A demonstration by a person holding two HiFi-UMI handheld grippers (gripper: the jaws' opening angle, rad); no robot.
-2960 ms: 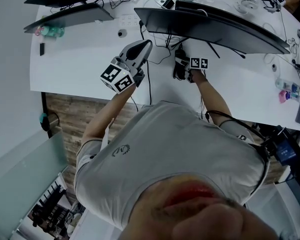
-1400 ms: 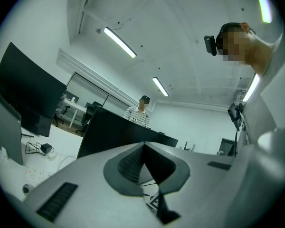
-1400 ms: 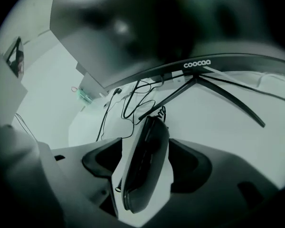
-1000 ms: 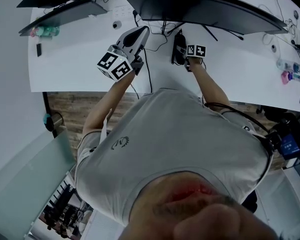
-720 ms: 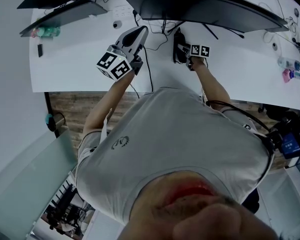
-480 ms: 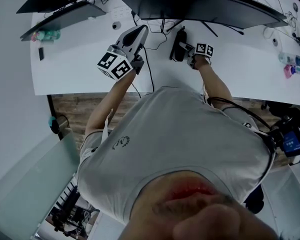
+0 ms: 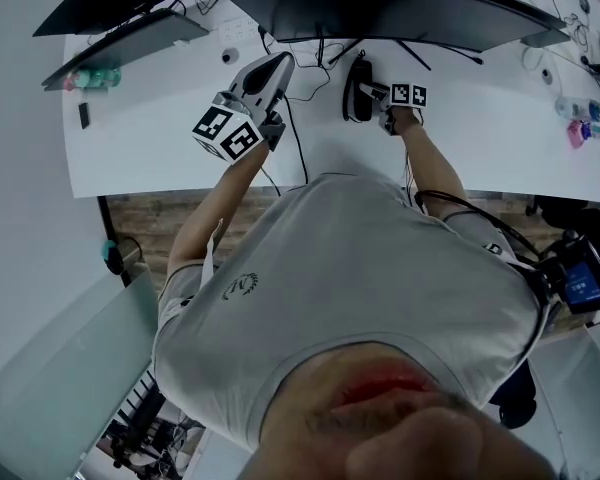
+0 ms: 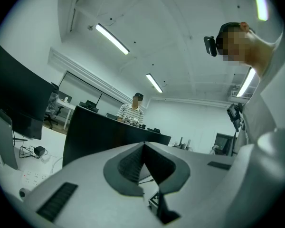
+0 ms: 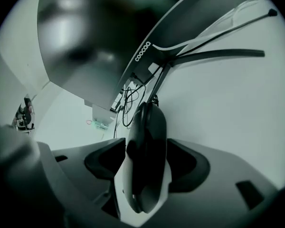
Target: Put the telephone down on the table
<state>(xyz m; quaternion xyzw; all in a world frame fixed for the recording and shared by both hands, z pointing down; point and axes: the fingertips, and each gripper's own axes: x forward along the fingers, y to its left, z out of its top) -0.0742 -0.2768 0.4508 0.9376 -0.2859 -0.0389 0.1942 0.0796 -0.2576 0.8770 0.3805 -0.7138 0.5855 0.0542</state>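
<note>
- Right gripper view is showing the right gripper (image 9: 146, 148) clamping the dark telephone (image 9: 147, 122) between its widely spread fingers, which have just been closing slightly.
- The telephone is standing on edge between both pads, its far end reaching past the fingertips over the white table (image 9: 228, 108).
- The left gripper (image 8: 143, 145) is hovering with its fingers pressed together, holding nothing.

- Telephone handset (image 9: 146, 160): dark, glossy, long and gently curved, with rounded ends. It stands on its narrow edge between the jaws of the right gripper (image 7: 366, 90), which have just been closing and press on both its sides.
- Table (image 7: 160, 138): white and wide. The handset is over its middle part; whether the two touch is unclear.
</note>
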